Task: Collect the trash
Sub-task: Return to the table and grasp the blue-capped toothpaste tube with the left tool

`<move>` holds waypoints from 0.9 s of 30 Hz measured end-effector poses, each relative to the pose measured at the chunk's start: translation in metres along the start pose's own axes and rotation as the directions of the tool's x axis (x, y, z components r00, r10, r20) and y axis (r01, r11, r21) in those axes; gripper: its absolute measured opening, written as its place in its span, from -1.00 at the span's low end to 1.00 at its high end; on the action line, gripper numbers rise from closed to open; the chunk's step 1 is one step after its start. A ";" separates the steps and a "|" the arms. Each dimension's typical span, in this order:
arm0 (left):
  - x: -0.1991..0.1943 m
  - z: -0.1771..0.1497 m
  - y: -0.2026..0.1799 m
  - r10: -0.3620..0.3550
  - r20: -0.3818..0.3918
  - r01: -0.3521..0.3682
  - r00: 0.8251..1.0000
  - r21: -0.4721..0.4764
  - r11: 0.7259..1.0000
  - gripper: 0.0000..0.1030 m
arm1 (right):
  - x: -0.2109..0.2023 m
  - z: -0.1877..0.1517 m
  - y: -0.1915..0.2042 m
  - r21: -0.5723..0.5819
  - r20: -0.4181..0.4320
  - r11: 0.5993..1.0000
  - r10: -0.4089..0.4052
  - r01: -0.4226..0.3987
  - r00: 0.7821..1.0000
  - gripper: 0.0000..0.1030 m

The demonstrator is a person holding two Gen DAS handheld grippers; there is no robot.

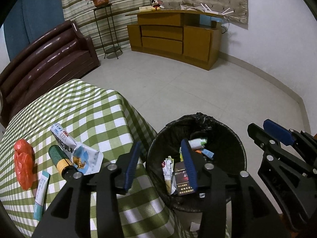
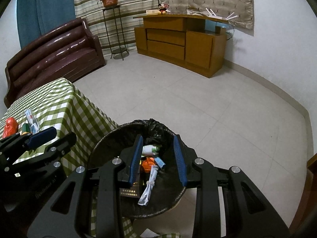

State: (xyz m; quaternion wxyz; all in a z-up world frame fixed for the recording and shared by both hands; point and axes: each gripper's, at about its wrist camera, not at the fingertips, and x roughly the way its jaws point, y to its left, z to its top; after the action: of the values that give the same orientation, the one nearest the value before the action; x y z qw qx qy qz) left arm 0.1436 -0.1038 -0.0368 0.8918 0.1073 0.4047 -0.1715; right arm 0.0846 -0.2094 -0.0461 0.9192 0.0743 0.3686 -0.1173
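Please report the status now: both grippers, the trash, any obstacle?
Left gripper open, empty. Right gripper open, empty over bin. Orange bag, wrappers still on table. No obstacle.

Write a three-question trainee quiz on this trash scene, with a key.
1. True or false: the bin stands on the table.
2. Which lies nearest the table's left edge: A tube, B red bag, C green bottle?
3. What is between the left tongs?

Key: 1 false, it stands on the floor beside it. 2 B. 3 Nothing; they are open above the table edge and bin.
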 end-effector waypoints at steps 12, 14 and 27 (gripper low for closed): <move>-0.006 0.001 0.004 0.000 0.012 0.000 1.000 -0.010 1.000 0.05 | -0.007 0.003 -0.003 0.007 0.015 1.000 -0.005 0.005 1.000 -0.19; -0.008 0.001 0.005 -0.002 0.015 0.002 1.000 -0.014 1.000 0.05 | -0.010 0.004 -0.004 0.006 0.019 1.000 -0.003 0.003 1.000 -0.19; -0.032 -0.016 0.038 0.014 0.020 -0.013 1.000 -0.064 0.998 0.06 | -0.024 0.004 0.022 -0.040 0.032 0.999 0.032 -0.031 0.999 -0.17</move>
State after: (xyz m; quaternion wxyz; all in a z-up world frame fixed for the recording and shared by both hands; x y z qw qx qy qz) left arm 0.1279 -0.0567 -0.0214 0.9000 0.0797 0.4001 -0.1536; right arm 0.0764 -0.1858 -0.0255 0.9281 0.0600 0.3546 -0.0966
